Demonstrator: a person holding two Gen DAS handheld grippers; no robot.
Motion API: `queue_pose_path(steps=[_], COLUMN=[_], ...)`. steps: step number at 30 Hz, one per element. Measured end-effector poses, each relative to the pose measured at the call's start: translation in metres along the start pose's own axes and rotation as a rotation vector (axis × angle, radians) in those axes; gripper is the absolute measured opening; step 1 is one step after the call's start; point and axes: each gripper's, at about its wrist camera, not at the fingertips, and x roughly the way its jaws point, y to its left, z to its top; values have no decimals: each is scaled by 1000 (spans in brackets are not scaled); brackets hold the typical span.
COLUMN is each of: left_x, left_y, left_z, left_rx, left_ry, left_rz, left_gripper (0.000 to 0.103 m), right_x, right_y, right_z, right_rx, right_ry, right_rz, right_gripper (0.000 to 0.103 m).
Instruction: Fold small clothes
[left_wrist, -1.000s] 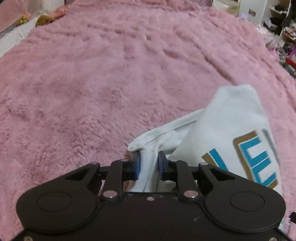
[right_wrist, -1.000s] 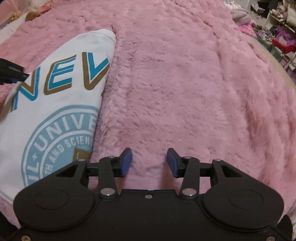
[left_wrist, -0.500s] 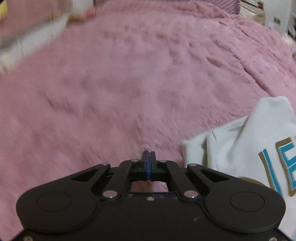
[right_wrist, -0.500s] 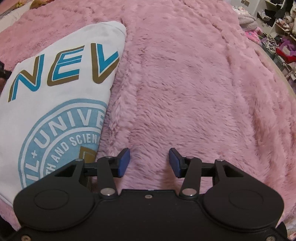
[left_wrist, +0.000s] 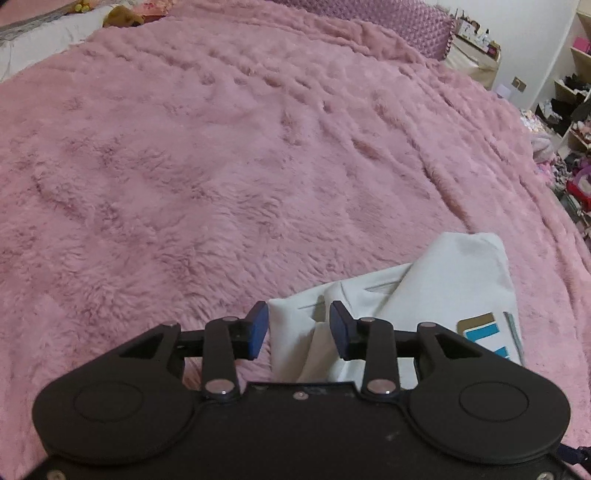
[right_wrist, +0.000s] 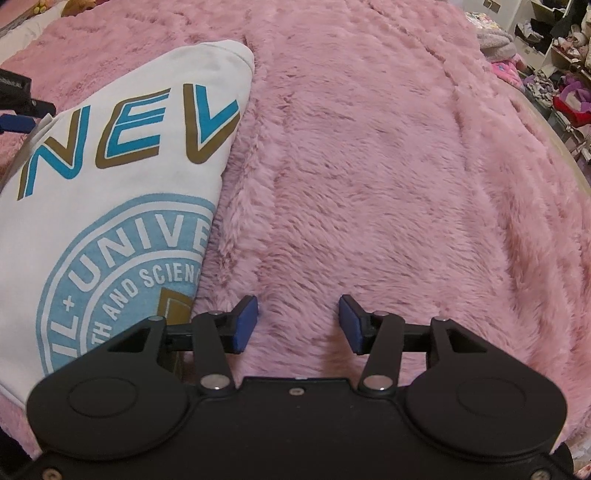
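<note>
A white shirt (right_wrist: 110, 177) with blue and gold lettering and a round blue seal lies partly folded on the pink fluffy blanket (right_wrist: 388, 166). In the left wrist view the white shirt (left_wrist: 454, 280) lies at the lower right, its sleeve edge reaching between the fingers of my left gripper (left_wrist: 298, 330), which stands open over it. My right gripper (right_wrist: 298, 325) is open above bare blanket just right of the shirt, holding nothing. The left gripper's blue fingertip (right_wrist: 16, 123) shows at the far left edge of the right wrist view.
The pink blanket (left_wrist: 221, 166) covers the whole bed. A purple pillow (left_wrist: 417, 26) lies at the far end. Shelves with cluttered clothes and toys (right_wrist: 546, 44) stand beyond the bed's right edge. A white strip with soft toys (left_wrist: 55, 33) runs along the far left.
My left gripper let go of the sleeve, shut empty out to the left of the shirt, and now stands open back over the sleeve edge. The right gripper stayed open, shifting slightly.
</note>
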Motion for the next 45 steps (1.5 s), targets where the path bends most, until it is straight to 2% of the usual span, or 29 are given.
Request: queue_pose_path(steps=[2,4,6,9,12,13,18,23,27,29,31,32,33,34,39,43,45], left_x=[-9,-10,-5,9,25,28,37,27,27,24,26,28,30,33,12,-22,-38], left_y=[-2,-5,-14,-29,-33,-31,-14,-8,19,26,20,12,6,1,4,-9,-16], left_z=[-2,-5,-6,-9,-12,-14,-15,-12,-10,-9,-8,-9,-9,-10,-14,-13,-13], left_rx=[-11,-18,17,94,105,104,-16,-73,-218,-249,-191,-123,-68,-29,-101,-16,21], left_ry=[-11,18,33,70,105,108,117,100,95,94,117,126,141,155,60,-58,-108], left_rz=[-40,-102,-138,-93,-95,-89,-131,-143,-188,-196,-185,-151,-110,-85,-67,0,69], left_gripper=[47,50,53,55,57,61,64,62,61,56,52,35,14,2,2,2,2], right_x=[1,1,1,1,1,1,1,1,0,0,2,2,2,1,-3,-5,-7], right_y=[1,3,4,3,3,3,4,5,2,-1,-1,0,1,1,1,3,4], right_z=[0,-1,-1,-1,-1,-1,-2,-2,-2,-1,0,-1,-1,-2,-1,0,0], right_rx=[-2,-10,-19,-14,-14,-14,-22,-36,-14,3,10,5,-2,-7,-14,-18,-25], right_ry=[0,0,-2,0,1,1,-1,3,5,7,11,11,9,8,7,-1,-4], right_rz=[-3,-9,-12,-9,-7,-7,-9,-8,2,12,14,11,7,5,7,7,7], right_gripper=[46,47,47,47,48,48,48,49,50,50,51,51,51,51,51,51,51])
